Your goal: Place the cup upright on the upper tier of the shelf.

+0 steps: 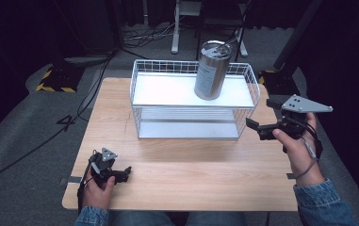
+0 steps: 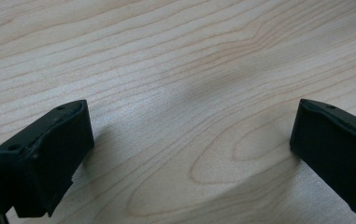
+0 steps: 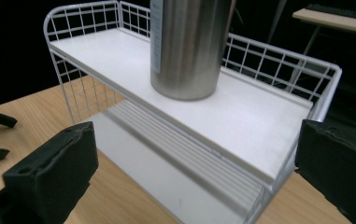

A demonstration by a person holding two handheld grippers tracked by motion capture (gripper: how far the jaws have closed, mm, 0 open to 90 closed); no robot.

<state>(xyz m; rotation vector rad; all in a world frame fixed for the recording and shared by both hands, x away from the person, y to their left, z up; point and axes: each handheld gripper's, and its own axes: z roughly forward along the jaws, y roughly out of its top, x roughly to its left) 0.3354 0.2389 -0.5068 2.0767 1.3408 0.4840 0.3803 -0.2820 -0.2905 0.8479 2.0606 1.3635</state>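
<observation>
Right tool (image 1: 258,117), jaws wide apart, faces tall steel tumbler (image 1: 211,70) on white wire shelf (image 1: 139,84); off-centre contact likely topples it; left tool (image 1: 126,173) spread, idle.

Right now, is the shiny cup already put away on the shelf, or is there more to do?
Looks done: the steel tumbler stands upright on the top shelf of the white wire rack, with nothing gripping it. In hand: nothing; the right gripper hovers open beside the rack, and the left gripper is open, low over the wooden table. Left: probably little; the lower shelf is bare.
</observation>
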